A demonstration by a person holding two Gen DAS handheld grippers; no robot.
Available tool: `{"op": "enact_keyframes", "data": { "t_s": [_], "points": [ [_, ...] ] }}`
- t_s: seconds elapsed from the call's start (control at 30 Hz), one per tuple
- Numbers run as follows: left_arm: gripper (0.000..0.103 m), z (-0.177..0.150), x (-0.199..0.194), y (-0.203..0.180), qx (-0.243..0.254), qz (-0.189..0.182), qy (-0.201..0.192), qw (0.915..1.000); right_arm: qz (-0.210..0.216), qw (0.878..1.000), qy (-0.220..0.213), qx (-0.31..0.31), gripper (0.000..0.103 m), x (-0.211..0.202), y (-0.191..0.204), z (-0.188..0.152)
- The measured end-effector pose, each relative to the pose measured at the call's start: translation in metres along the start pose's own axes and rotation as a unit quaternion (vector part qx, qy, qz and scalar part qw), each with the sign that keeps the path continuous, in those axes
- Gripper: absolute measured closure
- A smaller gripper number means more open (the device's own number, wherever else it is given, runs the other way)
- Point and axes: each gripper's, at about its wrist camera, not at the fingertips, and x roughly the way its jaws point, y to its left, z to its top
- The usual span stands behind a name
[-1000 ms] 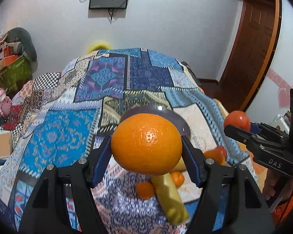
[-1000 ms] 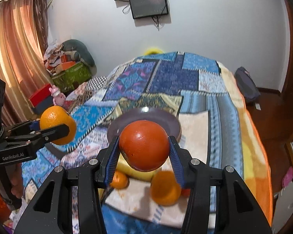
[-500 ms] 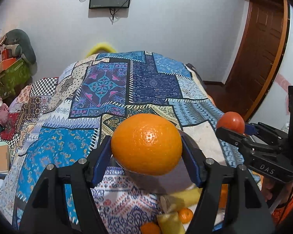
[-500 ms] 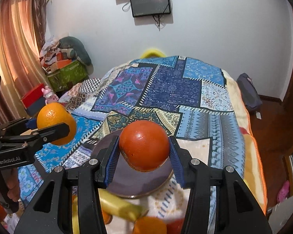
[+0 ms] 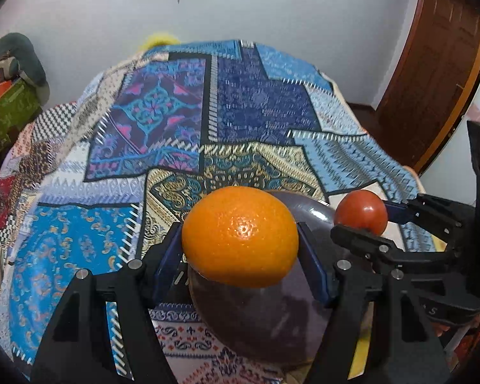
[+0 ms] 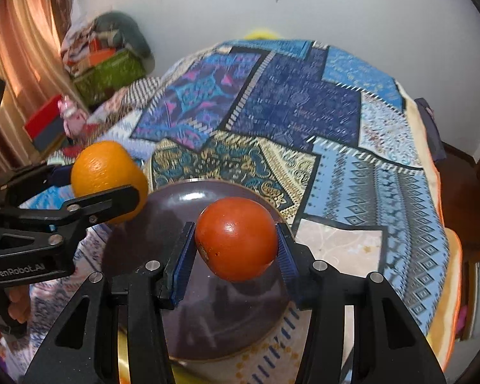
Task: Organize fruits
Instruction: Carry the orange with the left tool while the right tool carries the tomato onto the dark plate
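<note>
My left gripper [image 5: 240, 256] is shut on a large orange [image 5: 240, 236] and holds it above the near left part of a dark purple plate [image 5: 272, 326]. My right gripper [image 6: 233, 249] is shut on a red tomato [image 6: 236, 238] and holds it above the plate [image 6: 176, 204]. In the right wrist view the orange [image 6: 107, 176] and the left gripper are at the left over the plate's rim. In the left wrist view the tomato [image 5: 361, 211] is at the right over the plate's far right edge. The plate looks bare.
The plate lies on a bed with a patchwork quilt [image 5: 182, 121]. A yellow fruit edge [image 6: 124, 361] shows below the plate. Boxes and clothes [image 6: 108, 64] stand at the left wall, a wooden door [image 5: 432, 73] at the right.
Both grippers have moved forward over the plate with their fruits held. The plate now fills the near view; the loose fruits in front of it have dropped out of sight.
</note>
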Motion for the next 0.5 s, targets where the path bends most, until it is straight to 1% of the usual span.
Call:
{"op": "enact_keyframes", "data": {
  "t_s": [0.1,0.23,0.4,0.5],
  "points": [
    [0.035,0.000,0.018,0.003,0.000,0.002,0.018,0.9998,0.003,1.000,0.023,-0.013,0.057,0.011,0.000,0.003],
    [0.035,-0.002,0.034,0.006,0.000,-0.005,0.038,0.9993,0.006,0.998,0.052,-0.027,0.057,0.025,0.000,0.002],
    [0.035,-0.005,0.047,0.006,0.004,-0.009,0.058,0.9983,0.005,0.996,0.080,-0.033,0.057,0.040,-0.001,-0.001],
    [0.035,-0.006,0.048,0.003,0.016,-0.004,0.056,0.9983,0.004,0.995,0.094,-0.034,0.057,0.045,-0.003,-0.001]
  ]
}}
